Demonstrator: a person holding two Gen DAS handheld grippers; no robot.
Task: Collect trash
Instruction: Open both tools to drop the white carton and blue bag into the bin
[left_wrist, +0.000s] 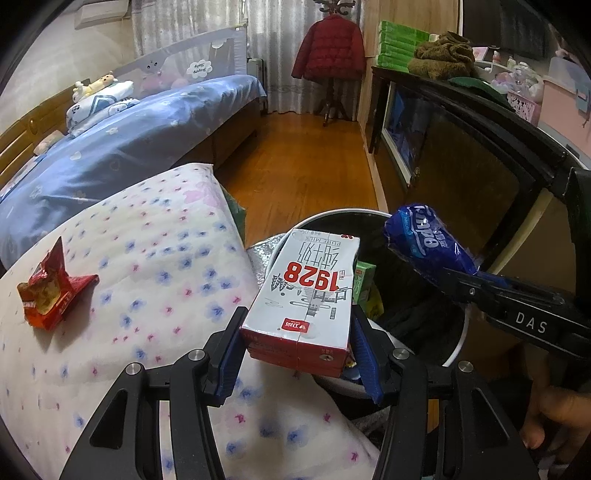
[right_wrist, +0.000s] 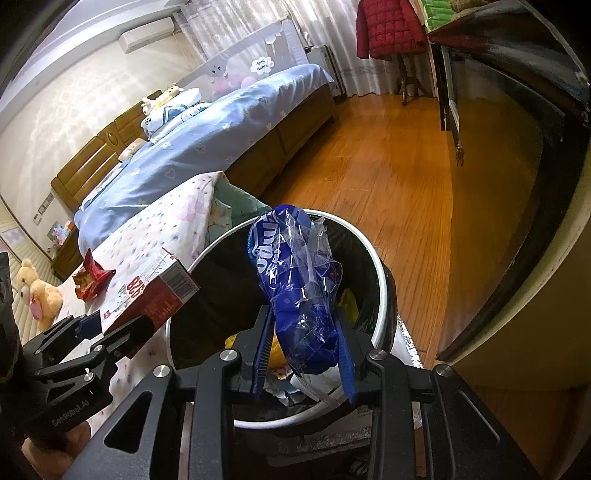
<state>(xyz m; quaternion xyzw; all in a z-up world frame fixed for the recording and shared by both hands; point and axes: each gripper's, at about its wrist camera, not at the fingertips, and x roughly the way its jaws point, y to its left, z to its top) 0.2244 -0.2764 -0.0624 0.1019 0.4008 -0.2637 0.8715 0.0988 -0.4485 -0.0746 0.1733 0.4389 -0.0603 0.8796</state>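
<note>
My left gripper (left_wrist: 297, 354) is shut on a white and red milk carton (left_wrist: 306, 295) and holds it over the near rim of the white trash bin (left_wrist: 456, 347). The carton also shows in the right wrist view (right_wrist: 155, 299). My right gripper (right_wrist: 304, 360) is shut on a crumpled blue plastic wrapper (right_wrist: 295, 288) above the black-lined bin (right_wrist: 382, 280), which holds other rubbish. The wrapper also shows in the left wrist view (left_wrist: 424, 236). A torn red snack packet (left_wrist: 50, 291) lies on the flowered quilt to the left; it also shows in the right wrist view (right_wrist: 90, 278).
The flowered quilt (left_wrist: 155, 258) lies left of the bin. A bed with blue bedding (left_wrist: 129, 147) is behind it. A dark cabinet (left_wrist: 461, 158) runs along the right. Wooden floor (left_wrist: 306, 166) lies between. A red jacket (left_wrist: 330, 48) hangs on a stand at the back.
</note>
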